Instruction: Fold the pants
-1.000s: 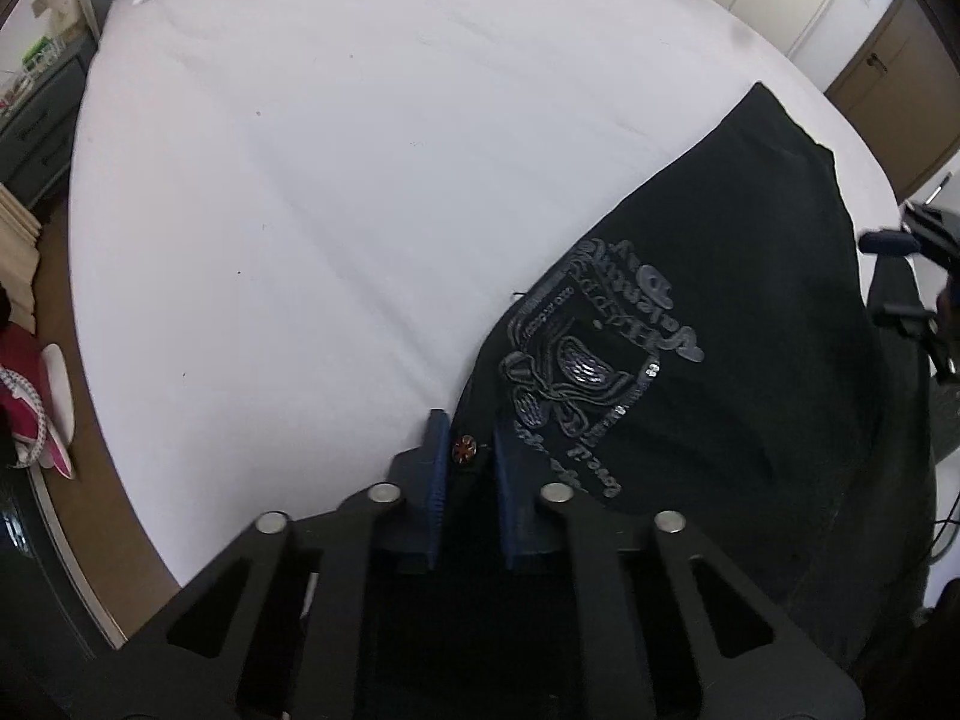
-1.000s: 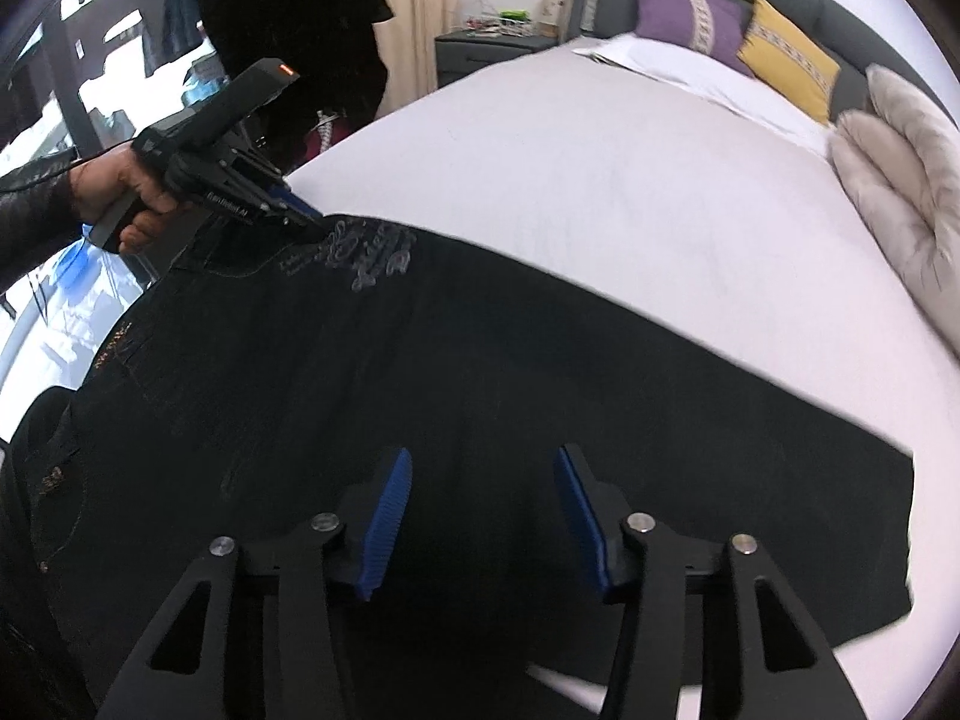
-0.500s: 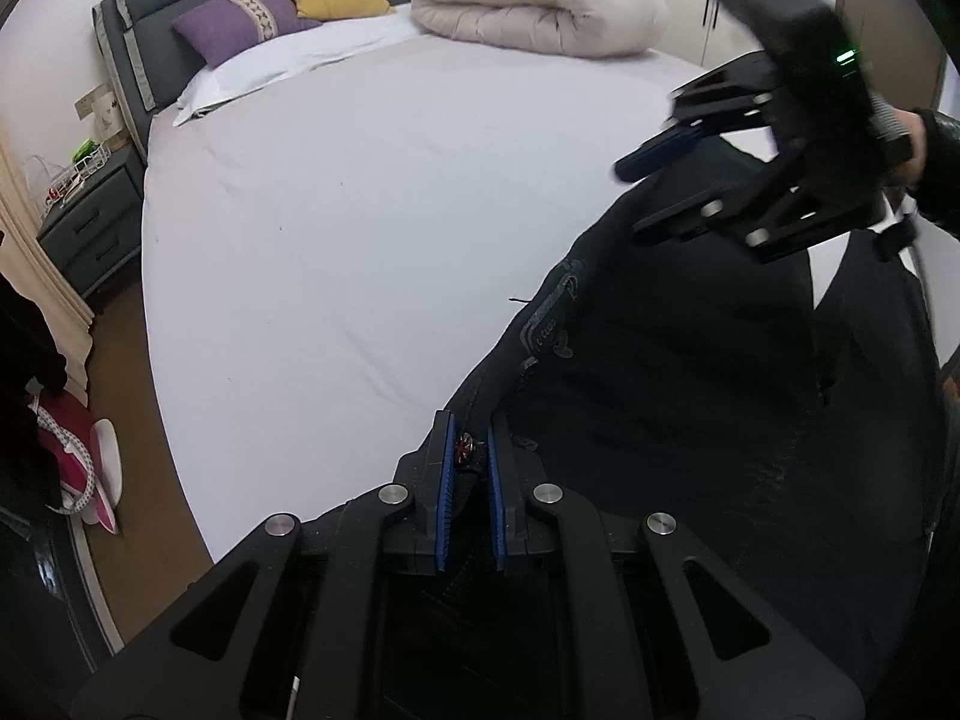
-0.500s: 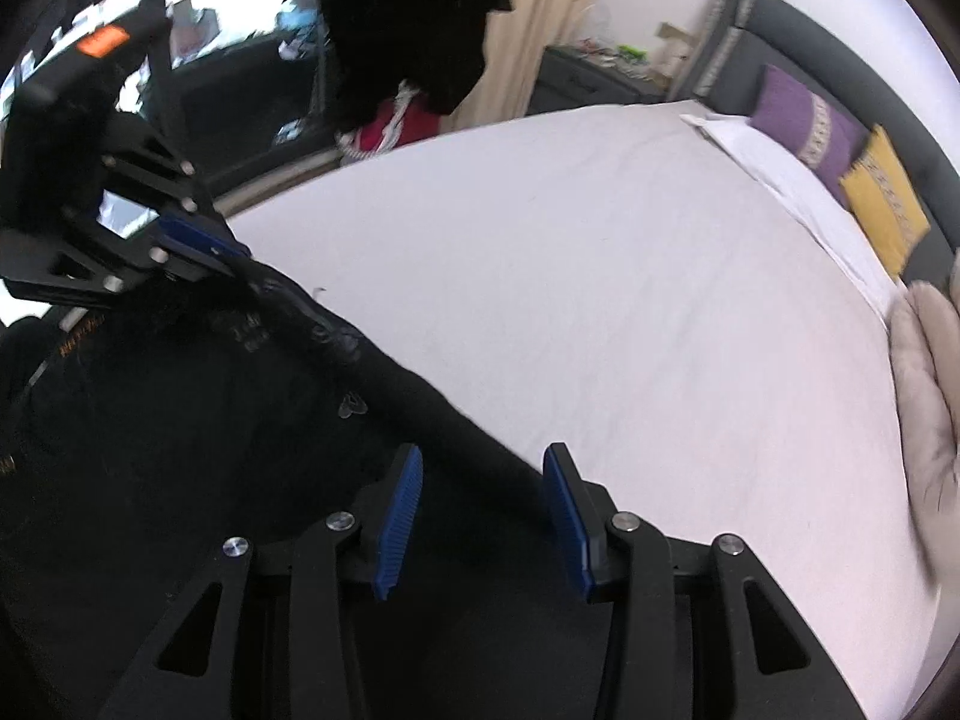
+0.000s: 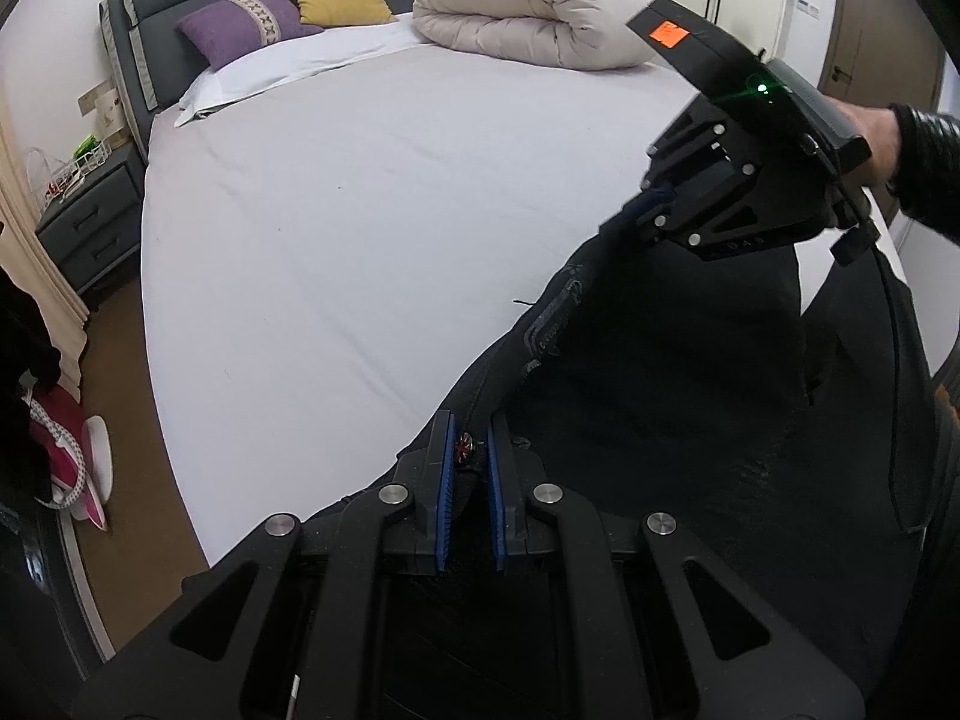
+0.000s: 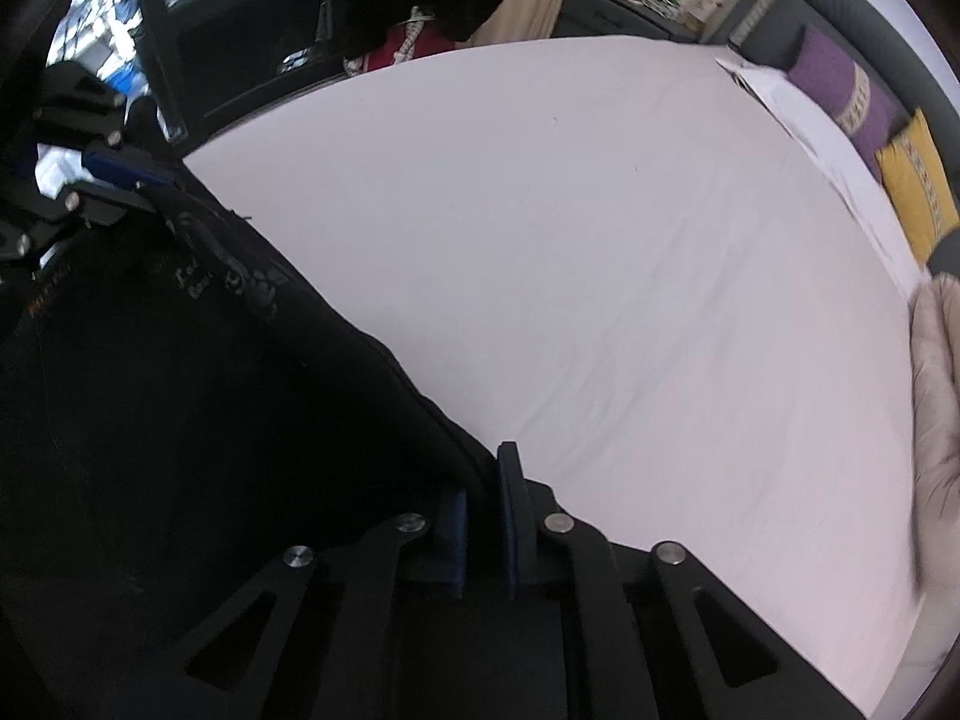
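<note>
In the left view, the left gripper (image 5: 467, 468) is closed on the edge of the one pair of black pants (image 5: 660, 420), which hangs stretched above the white bed (image 5: 360, 210). Two pillows and one rolled duvet (image 5: 528, 6) lie at the far end. In the right view, the right gripper (image 6: 483, 516) clamps the pants (image 6: 180, 390) edge too.

The white bed (image 5: 360, 228) lies bare and open ahead of the black pants (image 5: 690, 408). At its far end stand 2 pillows (image 5: 288, 12) and a rolled duvet (image 5: 528, 18).
</note>
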`<state>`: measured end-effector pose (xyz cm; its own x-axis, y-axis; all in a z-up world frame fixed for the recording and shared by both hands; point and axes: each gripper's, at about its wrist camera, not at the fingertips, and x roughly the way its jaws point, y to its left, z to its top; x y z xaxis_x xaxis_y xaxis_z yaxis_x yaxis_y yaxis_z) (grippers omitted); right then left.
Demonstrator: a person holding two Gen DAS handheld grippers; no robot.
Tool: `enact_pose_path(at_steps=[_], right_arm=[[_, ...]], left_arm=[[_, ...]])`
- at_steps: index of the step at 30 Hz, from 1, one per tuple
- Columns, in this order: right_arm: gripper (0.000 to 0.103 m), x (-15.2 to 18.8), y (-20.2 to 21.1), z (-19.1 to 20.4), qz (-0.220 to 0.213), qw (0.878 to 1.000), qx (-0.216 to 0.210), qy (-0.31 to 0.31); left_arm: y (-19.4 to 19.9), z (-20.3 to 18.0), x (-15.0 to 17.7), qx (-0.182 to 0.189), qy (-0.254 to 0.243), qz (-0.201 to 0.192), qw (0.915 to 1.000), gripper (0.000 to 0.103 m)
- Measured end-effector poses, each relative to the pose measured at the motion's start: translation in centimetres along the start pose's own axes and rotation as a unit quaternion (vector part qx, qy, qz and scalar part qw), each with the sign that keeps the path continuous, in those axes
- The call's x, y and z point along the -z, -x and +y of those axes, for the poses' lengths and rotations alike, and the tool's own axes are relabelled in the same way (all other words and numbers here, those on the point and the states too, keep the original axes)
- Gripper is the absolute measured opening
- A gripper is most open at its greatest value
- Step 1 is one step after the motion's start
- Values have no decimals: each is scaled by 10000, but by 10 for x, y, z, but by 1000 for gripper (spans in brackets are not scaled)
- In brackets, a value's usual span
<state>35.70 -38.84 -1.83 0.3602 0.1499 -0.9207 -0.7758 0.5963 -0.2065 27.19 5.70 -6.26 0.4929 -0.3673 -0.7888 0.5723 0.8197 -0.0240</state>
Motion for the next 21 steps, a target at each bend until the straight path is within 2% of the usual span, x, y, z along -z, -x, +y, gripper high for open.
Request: enact_pose_path(at_steps=[6,11,14,17,20,21], right_arm=[[5,2,19,12,-262,9968,-327,-681],[5,1,31,42,-425,9943,-685,-700],[5,8,39,58,-460,9945,-764,-553],[5,28,55,89,-393,9966,-729,-52],[4,49,62,118,-175,9974,-469,519],[4,57,64,130,-93,9968,-315,735]], left_arm=[[18,-7,5,51,98,-92,9999,9],[37,-21,16,78,154,-119,9998,9],[53,-33,30,153,131,-99,9997,9],[69,-48,49,268,22,-76,9996,9],[88,-71,71,560,-206,-71,9982,9],[97,-83,80,758,-344,-92,9965,9]])
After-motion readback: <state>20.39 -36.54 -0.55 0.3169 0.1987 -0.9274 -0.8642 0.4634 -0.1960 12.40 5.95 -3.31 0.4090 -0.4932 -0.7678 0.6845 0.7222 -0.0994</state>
